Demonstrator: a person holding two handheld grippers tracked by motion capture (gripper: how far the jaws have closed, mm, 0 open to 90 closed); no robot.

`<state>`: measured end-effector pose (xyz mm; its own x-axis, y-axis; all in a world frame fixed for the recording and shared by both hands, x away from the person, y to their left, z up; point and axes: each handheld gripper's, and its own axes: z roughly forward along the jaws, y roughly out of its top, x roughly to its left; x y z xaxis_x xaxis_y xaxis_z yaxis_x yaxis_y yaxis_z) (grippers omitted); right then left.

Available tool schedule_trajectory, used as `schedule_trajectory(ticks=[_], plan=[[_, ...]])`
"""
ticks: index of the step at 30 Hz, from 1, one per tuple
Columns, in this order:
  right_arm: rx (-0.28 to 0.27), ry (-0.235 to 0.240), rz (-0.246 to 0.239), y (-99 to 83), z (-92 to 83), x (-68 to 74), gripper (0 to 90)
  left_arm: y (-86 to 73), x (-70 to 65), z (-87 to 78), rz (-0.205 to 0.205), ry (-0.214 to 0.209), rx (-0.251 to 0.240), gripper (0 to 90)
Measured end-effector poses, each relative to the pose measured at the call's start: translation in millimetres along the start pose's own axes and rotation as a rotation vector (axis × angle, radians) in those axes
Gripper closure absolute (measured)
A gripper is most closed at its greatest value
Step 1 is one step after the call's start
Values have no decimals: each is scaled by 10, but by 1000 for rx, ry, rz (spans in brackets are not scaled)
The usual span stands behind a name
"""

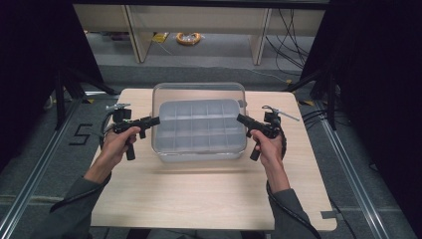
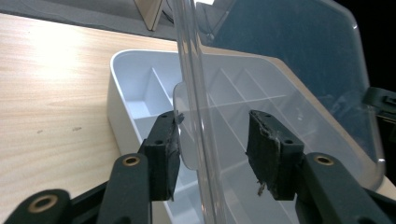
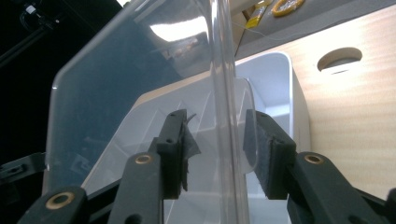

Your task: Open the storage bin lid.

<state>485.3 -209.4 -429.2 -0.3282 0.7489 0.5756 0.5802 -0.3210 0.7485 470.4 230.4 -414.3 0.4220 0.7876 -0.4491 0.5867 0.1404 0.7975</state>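
Observation:
A white compartment box (image 1: 199,155) stands in the middle of the wooden table (image 1: 199,199). Its clear lid (image 1: 199,92) is raised off the front and tilts up over the box. My left gripper (image 1: 157,120) holds the lid's left edge and my right gripper (image 1: 239,118) its right edge. In the left gripper view the jaws of the left gripper (image 2: 212,135) straddle the rim of the lid (image 2: 280,56), with the box (image 2: 126,79) below. In the right gripper view the right gripper (image 3: 215,135) clamps the rim of the lid (image 3: 116,84) above the box (image 3: 285,84). The compartments look empty.
A round hole (image 3: 340,58) is cut in the tabletop to the right of the box. Beyond the table are wooden furniture legs and a yellow cable coil (image 1: 189,38) on the floor. Black stands flank the table on both sides.

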Motion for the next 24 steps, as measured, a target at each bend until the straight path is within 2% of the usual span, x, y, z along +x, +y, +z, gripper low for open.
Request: schedule_trajectory(ticks=[1, 2, 3, 4, 6, 8, 11, 12, 13, 14, 15, 18, 19, 20, 21, 24], plan=[[14, 0, 50, -41, -58, 36, 603, -18, -46, -71, 9, 1, -10, 545], [12, 7, 56, -63, -85, 43, 602, -32, -72, -104, 16, 1, -14, 549], [12, 7, 56, -63, -85, 43, 602, -32, -72, -104, 16, 1, -14, 550], [1, 10, 18, -79, -106, 26, 602, -51, -100, -141, 25, 6, -15, 550], [8, 14, 33, -136, -246, 85, 602, -133, -162, -234, 36, -13, -17, 565], [12, 16, 21, -181, -351, 107, 605, -172, -184, -260, 36, -14, -17, 572], [15, 11, 19, -279, -508, 122, 605, -383, -285, -323, 41, -33, 7, 577], [15, 11, 19, -279, -508, 122, 605, -383, -285, -323, 41, -33, 7, 579], [24, -14, 12, -351, -611, 114, 603, -495, -335, -353, 54, -37, 24, 579], [24, -14, 12, -351, -611, 114, 603, -495, -335, -353, 54, -37, 24, 580], [20, -2, 11, -388, -655, 97, 605, -558, -355, -362, 58, -40, 32, 580], [33, -26, 5, -547, -815, 74, 599, -747, -392, -376, 59, -61, 70, 576], [40, -39, 1, -590, -843, 67, 597, -852, -403, -387, 62, -78, 102, 571], [40, -39, 1, -590, -843, 67, 597, -852, -403, -387, 62, -78, 102, 566], [52, -31, 3, -686, -885, 37, 595, -951, -415, -414, 71, -86, 120, 563], [84, -34, 8, -770, -919, 27, 582, -1008, -427, -461, 74, -98, 127, 569]])
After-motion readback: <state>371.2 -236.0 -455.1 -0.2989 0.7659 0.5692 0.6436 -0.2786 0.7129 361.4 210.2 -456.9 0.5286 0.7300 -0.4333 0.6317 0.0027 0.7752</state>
